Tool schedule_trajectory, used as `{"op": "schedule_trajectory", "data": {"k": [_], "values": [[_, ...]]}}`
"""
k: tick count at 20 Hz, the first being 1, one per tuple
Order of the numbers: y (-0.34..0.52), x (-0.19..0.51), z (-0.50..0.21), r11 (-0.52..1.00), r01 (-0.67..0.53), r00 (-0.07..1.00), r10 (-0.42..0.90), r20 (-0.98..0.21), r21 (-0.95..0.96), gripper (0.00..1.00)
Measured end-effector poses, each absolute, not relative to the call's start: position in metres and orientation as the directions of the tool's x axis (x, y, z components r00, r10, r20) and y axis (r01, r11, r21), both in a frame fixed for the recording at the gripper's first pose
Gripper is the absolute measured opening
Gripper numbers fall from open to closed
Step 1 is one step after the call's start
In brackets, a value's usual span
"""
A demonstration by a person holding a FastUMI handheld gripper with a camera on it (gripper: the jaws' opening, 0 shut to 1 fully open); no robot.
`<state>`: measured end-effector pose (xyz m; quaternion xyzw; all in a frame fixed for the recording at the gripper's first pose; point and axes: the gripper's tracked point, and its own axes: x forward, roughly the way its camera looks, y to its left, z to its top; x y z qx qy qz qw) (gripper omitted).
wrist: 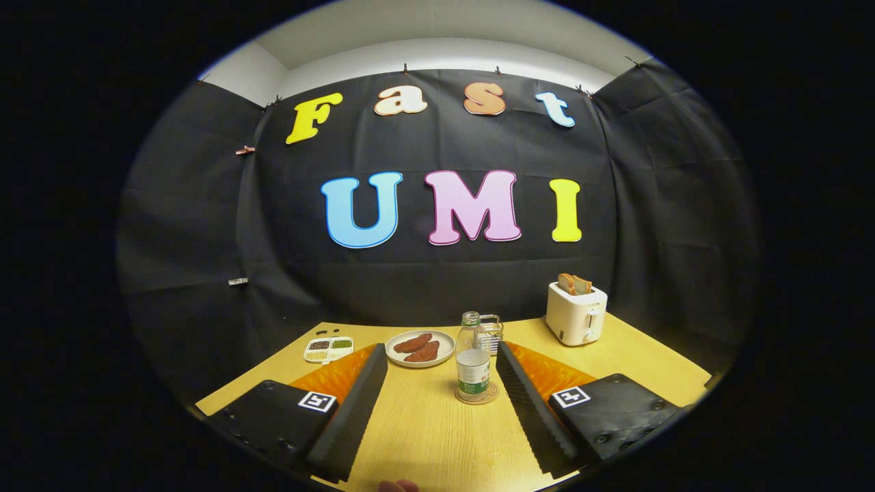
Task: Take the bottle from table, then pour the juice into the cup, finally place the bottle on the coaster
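Note:
A clear plastic bottle (473,365) with a green and white label stands upright on a round brown coaster (477,395) on the wooden table (437,437). It has no cap on its neck. My gripper (441,350) is open, with the jaws spread wide. The bottle stands in the gap between the fingers, closer to the right finger (530,403), and neither finger touches it. Right behind the bottle sits a small cup-like container (491,329); I cannot tell whether it is glass or wire, or what is inside.
A white plate (420,348) with two reddish-brown pieces lies just ahead of the left fingertip. A small divided dish (329,348) sits to its left. A white toaster (576,313) with bread stands at the back right. A fingertip (400,486) shows at the near table edge.

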<state>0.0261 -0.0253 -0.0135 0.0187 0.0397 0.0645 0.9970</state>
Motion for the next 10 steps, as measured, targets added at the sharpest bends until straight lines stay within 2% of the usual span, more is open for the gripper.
{"op": "schedule_trajectory", "data": {"k": [10], "values": [[-0.043, 0.004, 0.007, 0.981, -0.188, 0.98, 0.19, -0.063, 0.039, 0.98]]}}
